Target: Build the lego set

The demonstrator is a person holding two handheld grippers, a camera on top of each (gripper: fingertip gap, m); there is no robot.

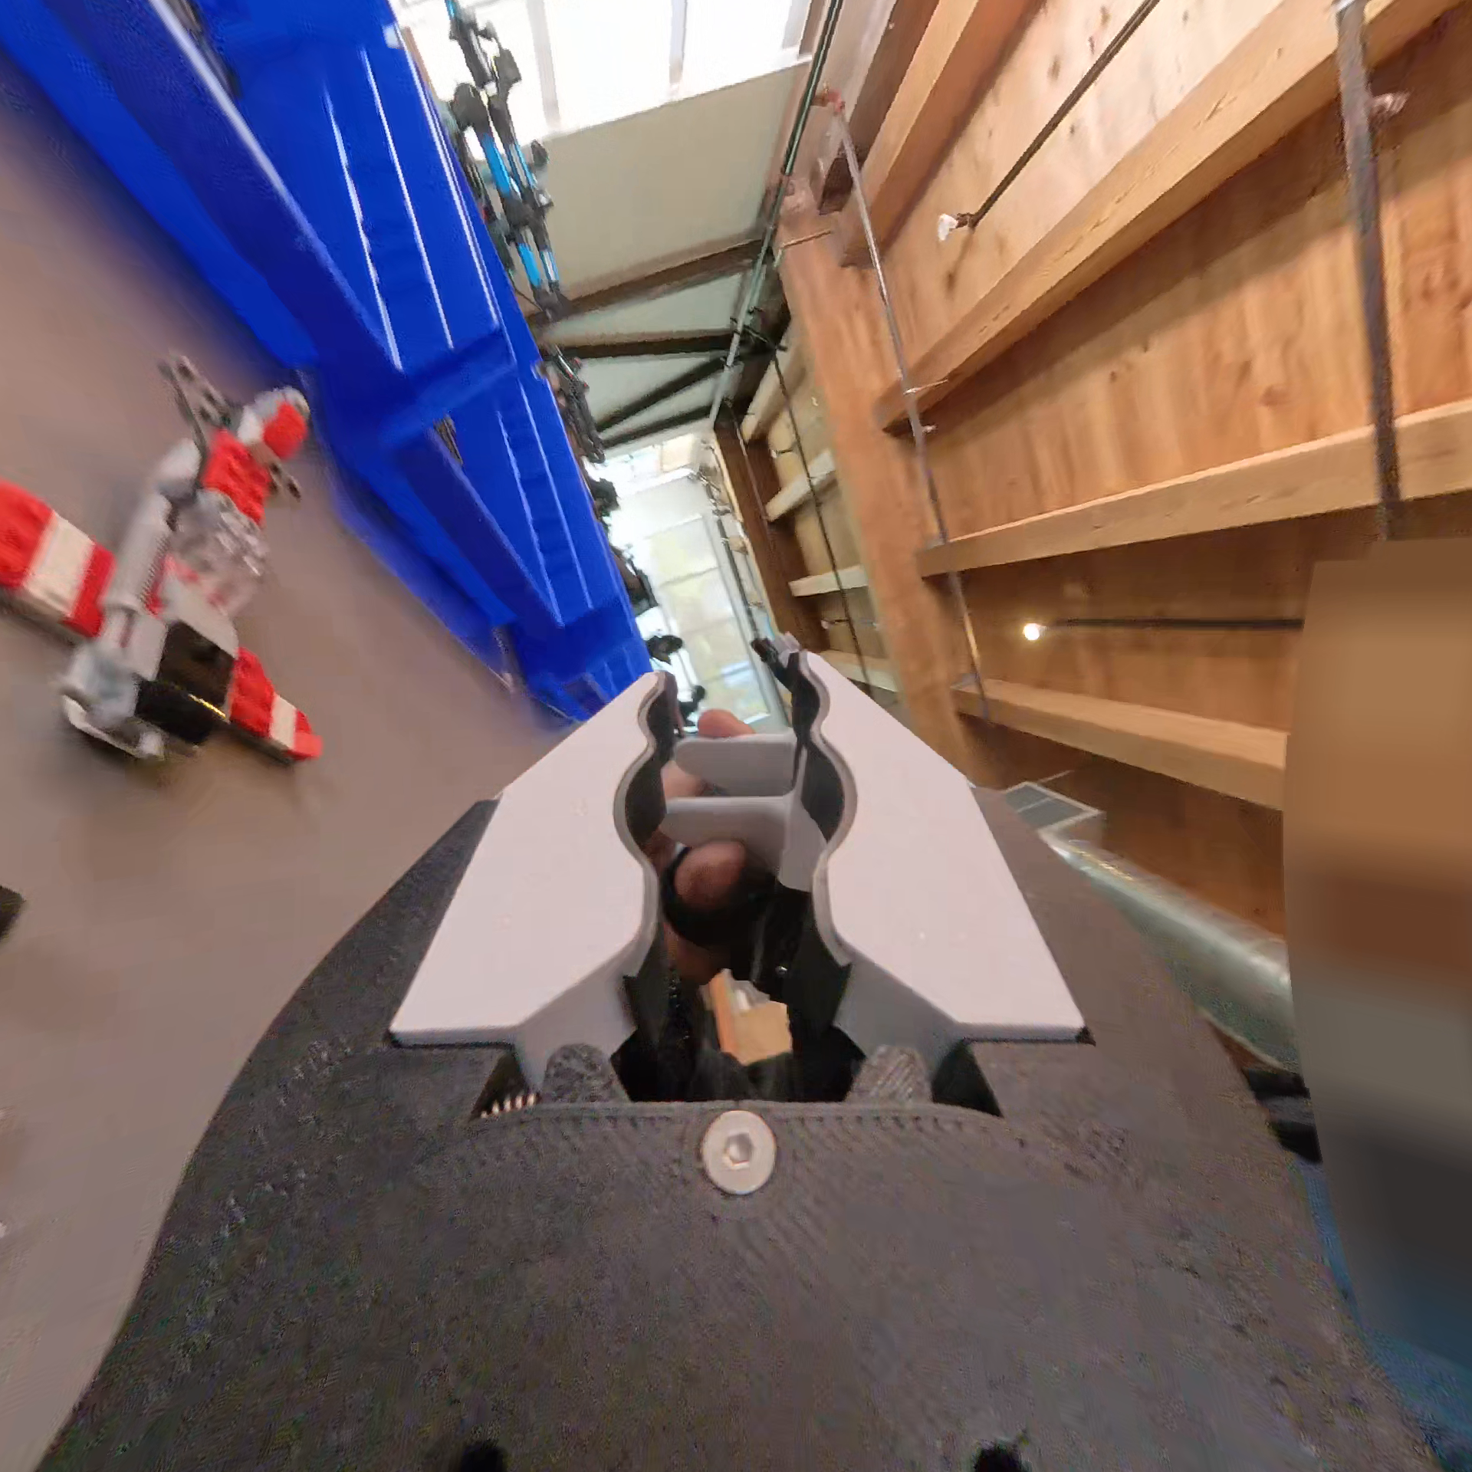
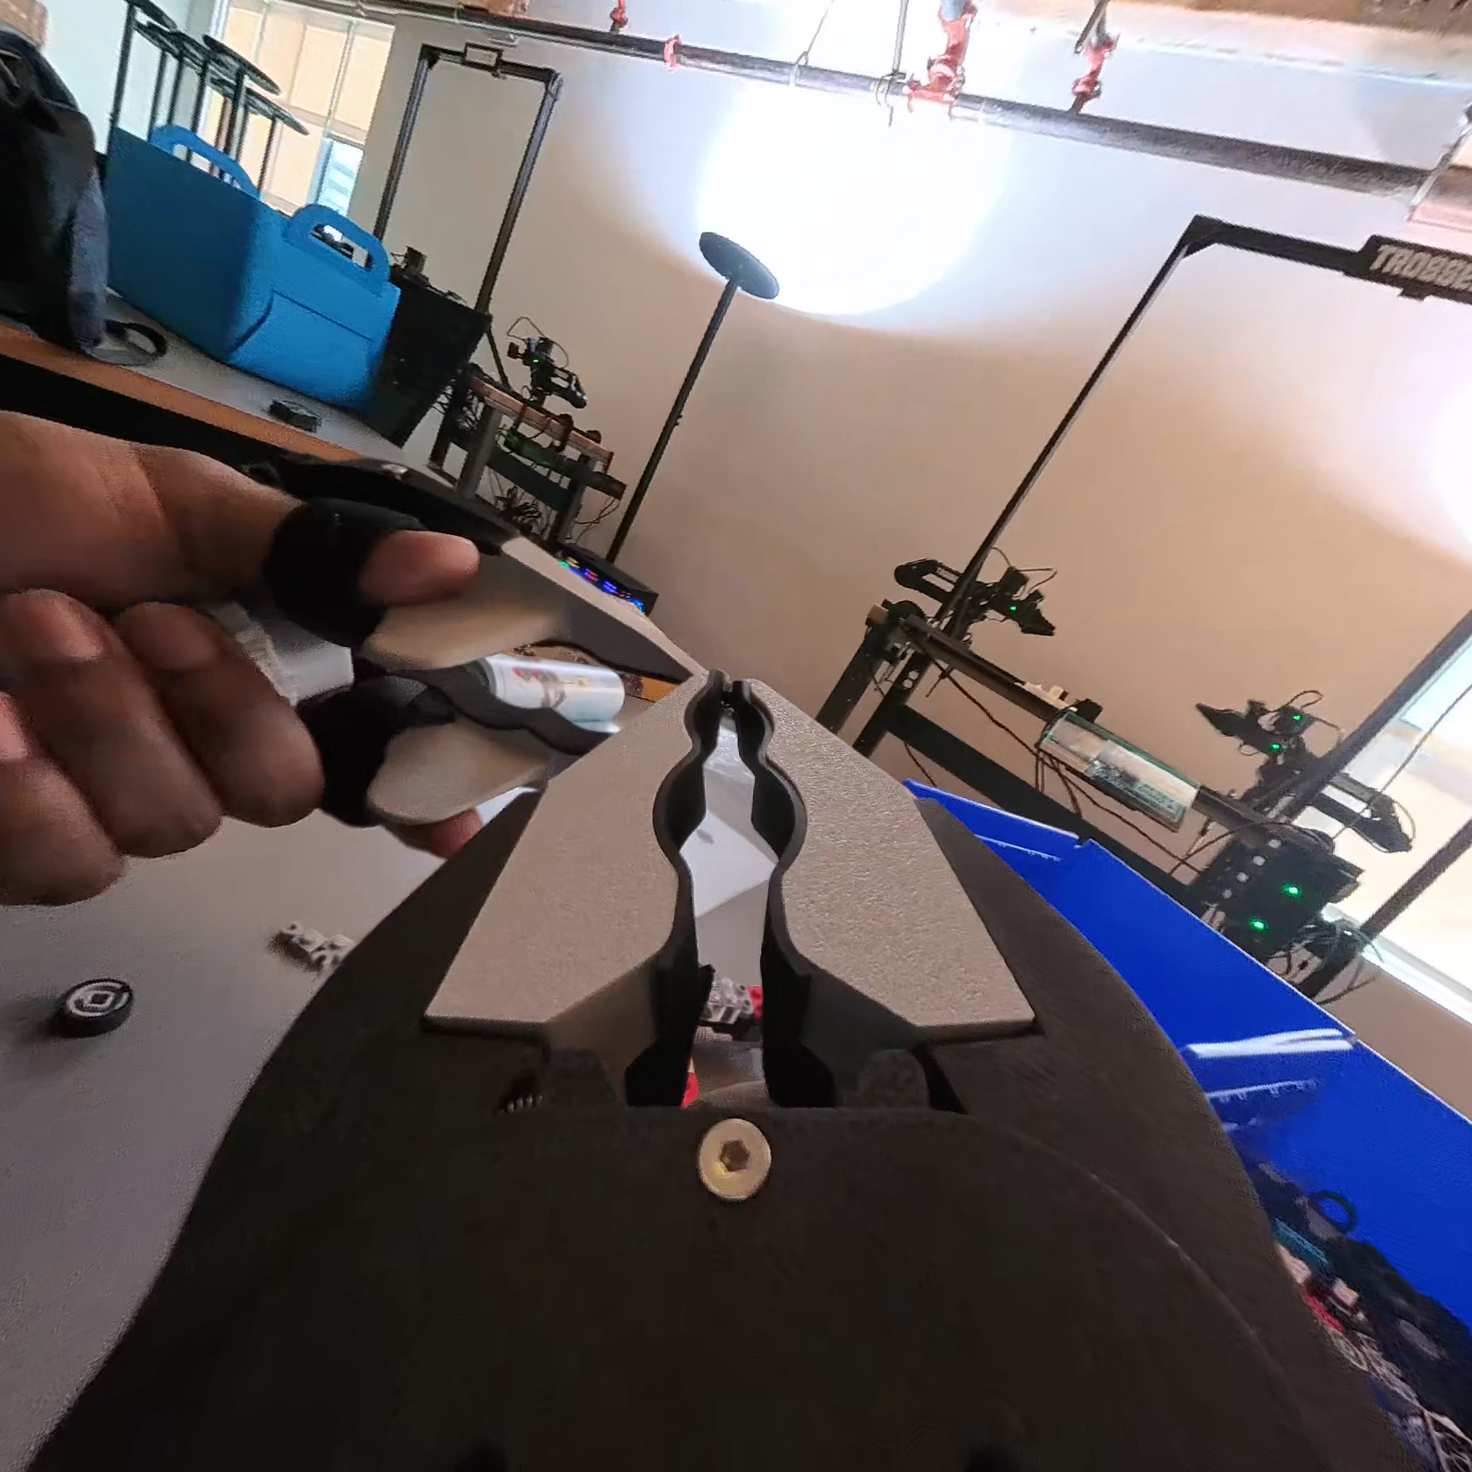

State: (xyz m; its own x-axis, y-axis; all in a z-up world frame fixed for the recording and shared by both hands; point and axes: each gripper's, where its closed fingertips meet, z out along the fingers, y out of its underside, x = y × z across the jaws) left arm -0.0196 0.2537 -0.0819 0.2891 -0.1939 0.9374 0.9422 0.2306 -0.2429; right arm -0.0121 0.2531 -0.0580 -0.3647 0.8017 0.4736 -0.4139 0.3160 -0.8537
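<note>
A partly built red, white and grey lego model (image 1: 183,589) lies on the grey table (image 1: 279,836), to the left of my left gripper (image 1: 731,675). That gripper is open, raised and tilted up, with nothing between its fingers. Through the gap I see a hand on the other gripper's grey parts (image 1: 729,757). My right gripper (image 2: 729,683) has its tips together, with nothing visible between them. Red and grey lego bits (image 2: 733,1005) show through its gap. At its left, a hand (image 2: 159,717) holds grey gripper parts (image 2: 470,629), with a white printed cylinder (image 2: 557,687) between them.
A blue bin (image 1: 398,319) stands behind the model. It is also to the right in the right wrist view (image 2: 1195,956), with loose pieces (image 2: 1394,1314) in it. A small grey lego piece (image 2: 311,948) and a black round piece (image 2: 92,1008) lie on the table. A light blue tote (image 2: 255,279) is far left. Left and right tips are no more than a few centimetres apart. It is some 15 cm from my left tips to the black round piece (image 2: 92,1008).
</note>
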